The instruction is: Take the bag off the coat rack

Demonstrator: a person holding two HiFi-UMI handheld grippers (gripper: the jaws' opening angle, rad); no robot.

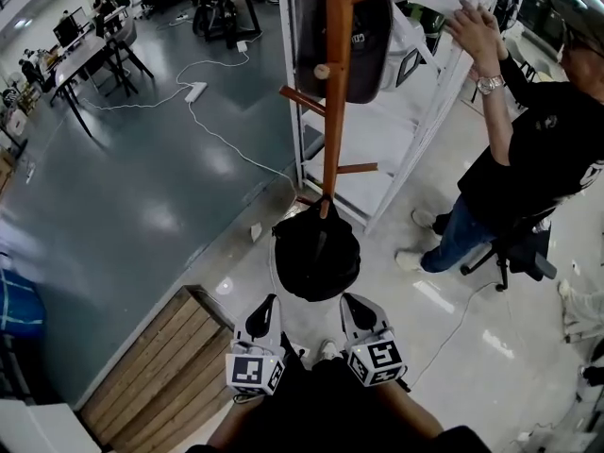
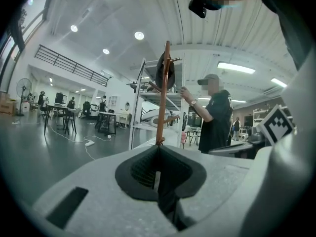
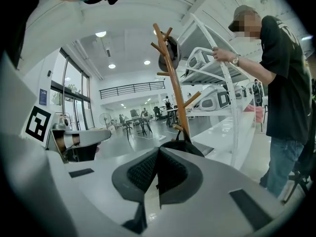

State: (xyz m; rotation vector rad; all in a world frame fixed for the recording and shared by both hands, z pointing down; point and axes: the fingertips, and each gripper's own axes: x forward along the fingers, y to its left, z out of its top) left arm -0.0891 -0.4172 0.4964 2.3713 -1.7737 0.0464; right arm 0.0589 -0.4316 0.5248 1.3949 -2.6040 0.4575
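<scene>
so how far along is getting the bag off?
Done: nothing; a black bag hangs low on the coat rack, another dark bag up top. In hand: nothing; left claw and right claw are both shut and empty, short of the lower bag. Left: open, grip a bag, unhook it, lift clear.

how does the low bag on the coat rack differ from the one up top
The lower bag hangs low, near the rack's foot; the upper bag hangs near the top. The lower bag looks round and squat, the upper bag taller and flatter. Both are dark and hang on the coat rack.
</scene>
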